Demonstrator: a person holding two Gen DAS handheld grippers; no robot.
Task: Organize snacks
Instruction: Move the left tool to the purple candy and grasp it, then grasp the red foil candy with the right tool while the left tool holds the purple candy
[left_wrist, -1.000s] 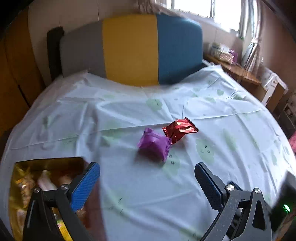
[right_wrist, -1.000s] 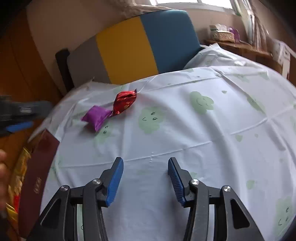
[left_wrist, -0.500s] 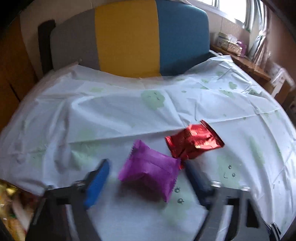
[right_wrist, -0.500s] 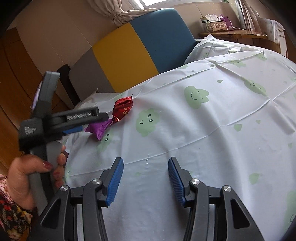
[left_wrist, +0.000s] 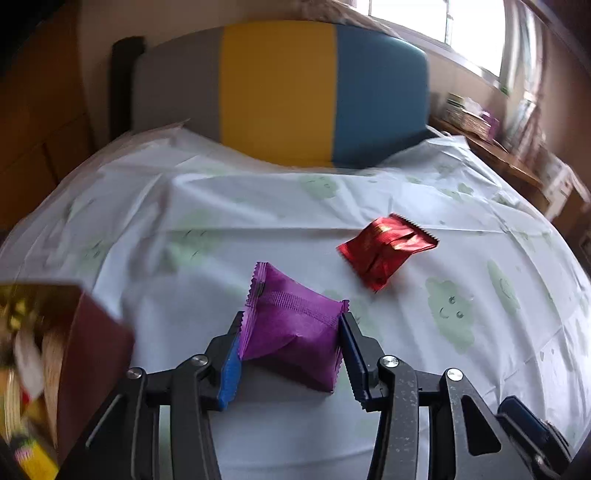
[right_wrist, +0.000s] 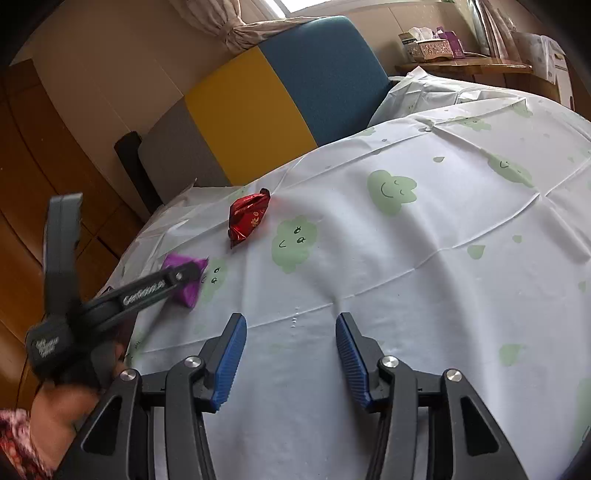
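The left gripper (left_wrist: 290, 345) has its black jaws with blue ribbed pads closing around a puffy purple foil snack packet (left_wrist: 291, 328) that lies on the white plastic tablecloth printed with green smiling clouds (left_wrist: 461, 317); both pads sit against the packet's crimped side edges, so it is pinched between them. The right gripper (right_wrist: 291, 360) hangs over bare cloth with its blue-padded jaws partly spread and nothing between them. From the right wrist view the left gripper's side arm bears white lettering, too blurred to read with certainty, and a hand (right_wrist: 70, 398) with a patterned sleeve grips its handle, angling the tool down toward the packet. A crinkled red foil snack packet (left_wrist: 386, 247) with small gold print, unreadable, lies just beyond the purple one, apart from it. A dark red cardboard box (left_wrist: 85, 354) holding assorted wrapped snacks stands at the cloth's left edge.
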